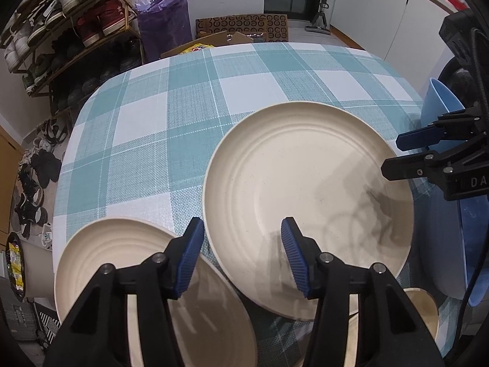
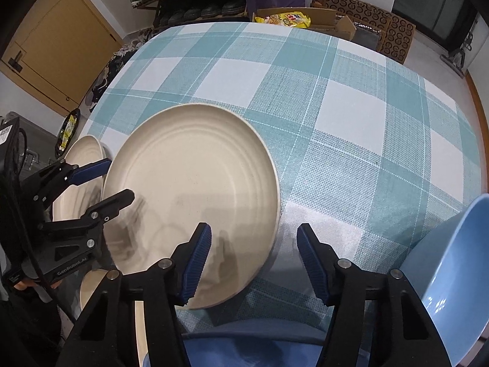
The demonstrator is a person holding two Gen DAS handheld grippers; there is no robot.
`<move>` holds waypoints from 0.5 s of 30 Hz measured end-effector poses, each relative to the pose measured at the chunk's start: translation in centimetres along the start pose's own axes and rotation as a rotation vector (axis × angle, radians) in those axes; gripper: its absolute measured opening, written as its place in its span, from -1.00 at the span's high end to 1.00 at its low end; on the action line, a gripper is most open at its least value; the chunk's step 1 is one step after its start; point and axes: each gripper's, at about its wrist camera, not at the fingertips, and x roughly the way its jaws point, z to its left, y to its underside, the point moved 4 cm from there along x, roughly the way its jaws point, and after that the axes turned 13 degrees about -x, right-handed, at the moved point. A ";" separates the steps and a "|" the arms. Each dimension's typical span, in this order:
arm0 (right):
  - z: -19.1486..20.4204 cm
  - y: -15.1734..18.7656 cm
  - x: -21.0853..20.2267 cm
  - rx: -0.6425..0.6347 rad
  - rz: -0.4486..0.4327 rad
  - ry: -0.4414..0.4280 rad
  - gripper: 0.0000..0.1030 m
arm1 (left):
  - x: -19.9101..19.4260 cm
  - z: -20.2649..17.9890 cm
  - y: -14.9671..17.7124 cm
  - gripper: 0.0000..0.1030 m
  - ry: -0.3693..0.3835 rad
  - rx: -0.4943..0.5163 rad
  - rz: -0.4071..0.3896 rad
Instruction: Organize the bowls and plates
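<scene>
A large cream plate [image 1: 308, 202] lies flat on the checked cloth of the desk [image 1: 171, 116], toward the desk's near edge and about midway along it. A second cream plate [image 1: 122, 263] of similar ribbed make sits at the near left corner, close beside the first; whether the two rims touch or overlap cannot be told. Below the large plate, at the near edge, part of a small cream bowl [image 1: 423, 309] shows. A light blue bowl [image 2: 452, 278] stands tilted at the near right side of the desk, and a darker blue dish [image 2: 244, 342] lies at the near edge beneath the right gripper.

The left gripper [image 1: 243, 255] hangs over the gap between the two plates, its jaws partly open with the near left rim of the large plate between them; the pads do not press on it. The right gripper [image 2: 255, 263] points steeply down at the near right rim of the large plate, jaws partly open and astride that rim, holding nothing.

Beyond the far edge of the desk stand a shoe rack [image 1: 67, 24], a purple bag [image 1: 163, 21] and a cardboard box [image 2: 308, 20].
</scene>
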 end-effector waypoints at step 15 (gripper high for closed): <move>0.2 0.1 0.4 0.008 -0.001 -0.009 -0.04 | 0.1 -0.9 -0.1 0.00 0.023 0.005 0.002</move>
